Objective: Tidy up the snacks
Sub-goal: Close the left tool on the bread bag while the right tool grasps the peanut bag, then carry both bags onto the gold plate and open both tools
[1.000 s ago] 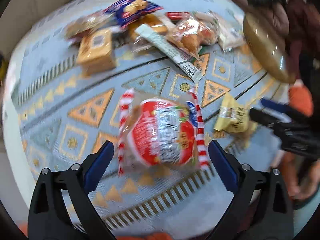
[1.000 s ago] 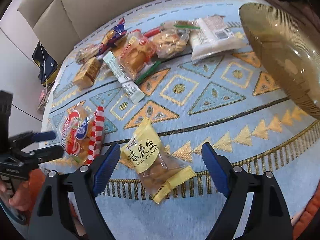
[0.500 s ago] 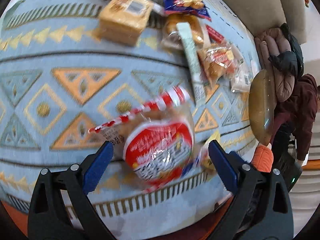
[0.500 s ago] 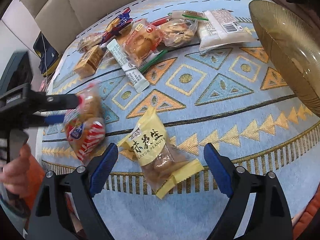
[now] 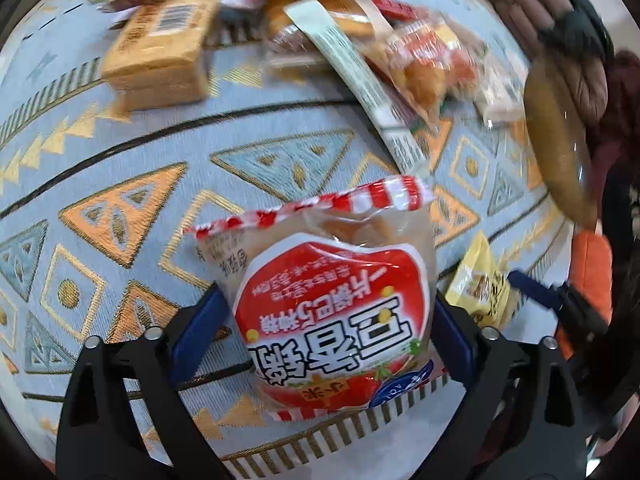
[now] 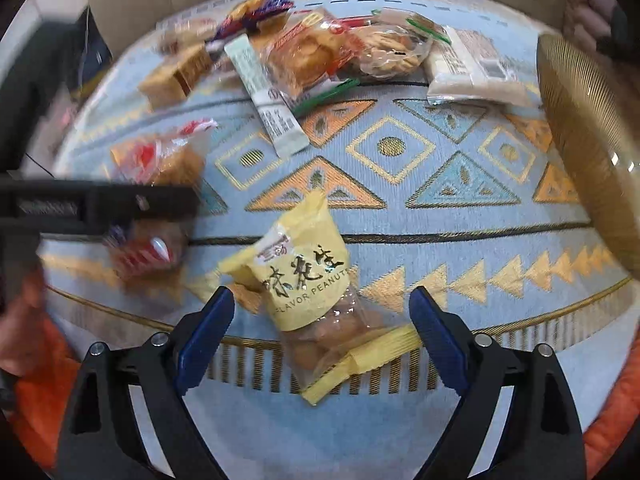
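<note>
One red bun packet [image 5: 332, 304] upright in left tool [image 5: 328, 320]

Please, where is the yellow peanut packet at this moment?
In the right wrist view the yellow peanut packet lies on the blue patterned cloth near its front edge, between the open right gripper fingers, untouched.

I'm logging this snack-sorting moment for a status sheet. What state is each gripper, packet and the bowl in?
Left gripper: shut on the red-and-white bun packet.
Red-and-white bun packet: held between the left fingers, sealed.
Right gripper: open, straddling the peanut packet.
Yellow peanut packet: lying flat on the cloth, sealed, not gripped.
Amber glass bowl: nothing visible inside it.
Pile of snacks: lying at the far edge, untouched.
</note>
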